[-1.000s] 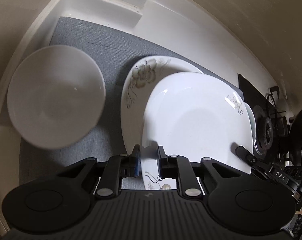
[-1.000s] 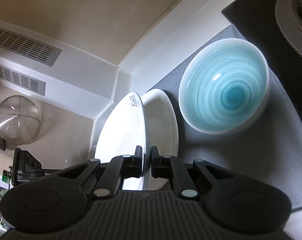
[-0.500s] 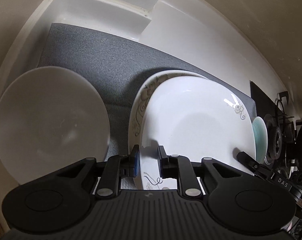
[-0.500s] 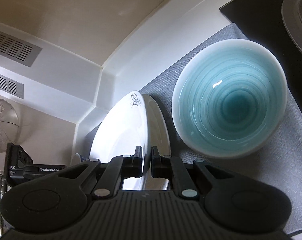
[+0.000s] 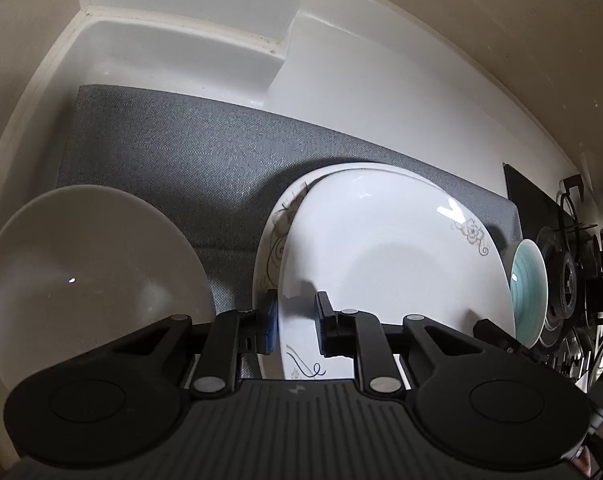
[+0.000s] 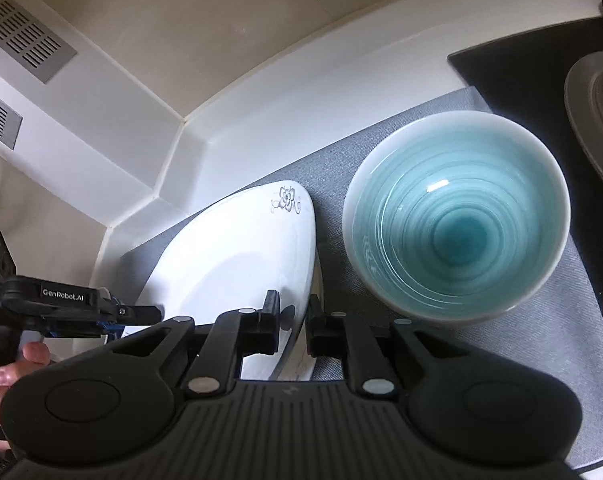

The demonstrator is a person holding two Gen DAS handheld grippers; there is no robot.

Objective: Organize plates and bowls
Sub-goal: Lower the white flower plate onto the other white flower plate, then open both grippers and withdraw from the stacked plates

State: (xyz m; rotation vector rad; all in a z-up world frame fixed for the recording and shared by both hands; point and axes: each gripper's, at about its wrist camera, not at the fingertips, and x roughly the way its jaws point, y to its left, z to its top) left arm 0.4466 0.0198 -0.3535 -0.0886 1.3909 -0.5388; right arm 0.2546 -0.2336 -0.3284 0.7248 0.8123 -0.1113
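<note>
Left gripper point(image 5: 296, 322): jaws astride near rim of upper white plate point(image 5: 401, 264), seemingly clamped on it; contact hard to confirm. Right gripper point(image 6: 292, 322): jaws opening, opposite rim of same plate point(image 6: 237, 268) between them, gap visible on right side. Plate lies over second flower-patterned plate point(image 5: 271, 248) on grey mat point(image 5: 181, 152). White bowl point(image 5: 85, 280) beside, left. Teal bowl point(image 6: 457, 220) just right of plates. Stove burner point(image 5: 565, 280) beyond.
</note>
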